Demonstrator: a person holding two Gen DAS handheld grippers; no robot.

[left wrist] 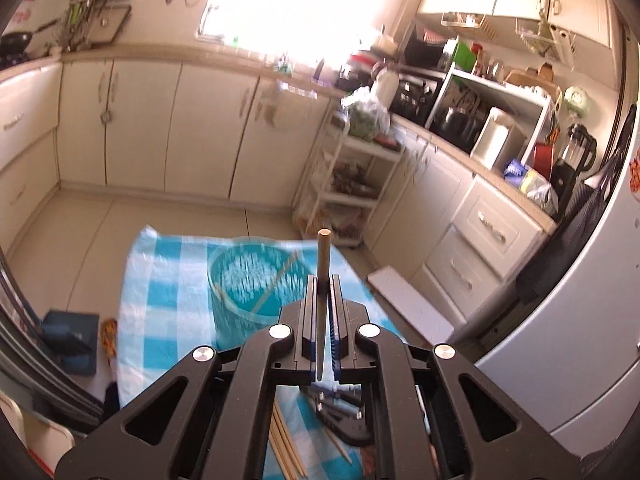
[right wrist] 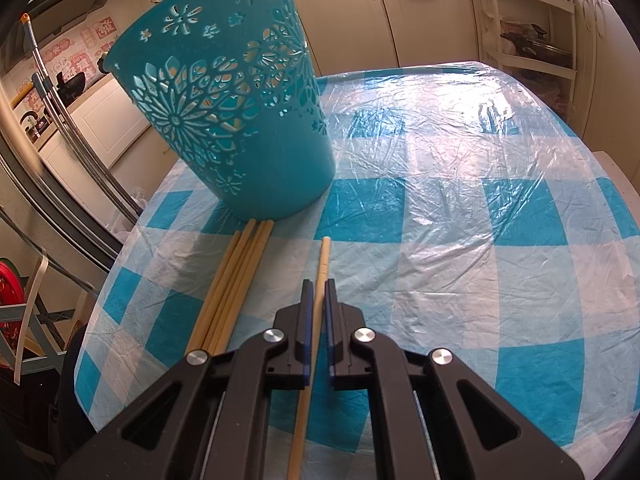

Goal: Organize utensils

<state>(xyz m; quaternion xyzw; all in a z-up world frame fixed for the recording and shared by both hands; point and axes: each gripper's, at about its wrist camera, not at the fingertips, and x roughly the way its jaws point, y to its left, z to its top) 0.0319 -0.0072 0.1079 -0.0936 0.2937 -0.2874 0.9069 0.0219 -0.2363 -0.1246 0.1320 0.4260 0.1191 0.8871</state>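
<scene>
My left gripper (left wrist: pixel 323 280) is shut on a wooden chopstick (left wrist: pixel 322 264) and holds it high above the table, over the near rim of the teal basket (left wrist: pixel 248 280). One chopstick (left wrist: pixel 276 282) leans inside the basket. My right gripper (right wrist: pixel 319 283) is low on the table with its jaws close around a single chopstick (right wrist: pixel 322 264); I cannot tell whether they clamp it. Several more chopsticks (right wrist: pixel 236 276) lie in a bundle to its left, their ends touching the teal perforated basket (right wrist: pixel 240 112).
The table has a blue-and-white checked cloth (right wrist: pixel 460 240) under clear plastic. Kitchen cabinets (left wrist: pixel 160 128), a white shelf cart (left wrist: pixel 352 184) and a cluttered counter (left wrist: pixel 500 140) stand beyond. A fridge (left wrist: pixel 580 320) is to the right.
</scene>
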